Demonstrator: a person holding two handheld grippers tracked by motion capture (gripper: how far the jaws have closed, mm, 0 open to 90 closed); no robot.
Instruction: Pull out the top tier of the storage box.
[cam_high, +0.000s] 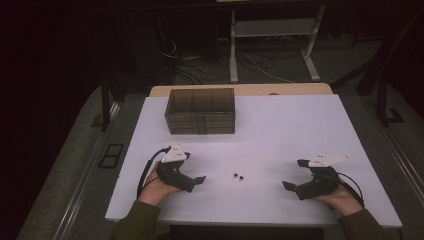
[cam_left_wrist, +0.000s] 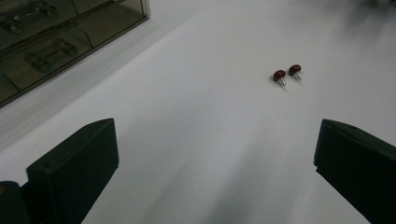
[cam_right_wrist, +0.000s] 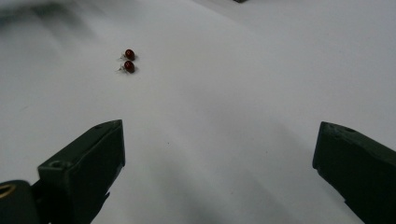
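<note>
While the high view takes in the whole white desk (cam_high: 280, 125), the smoky drawer box (cam_high: 200, 111) sits at its 12 o'clock edge, cut off at the corner of the left gripper view. Left tongs (cam_high: 197, 182) and right tongs (cam_high: 295, 174) rest at 8 and 4 o'clock, both spread wide and holding nothing. Between them lie two earrings (cam_high: 239, 176), mere specks from above; the gripper views reveal dark red studs with pale posts.
</note>
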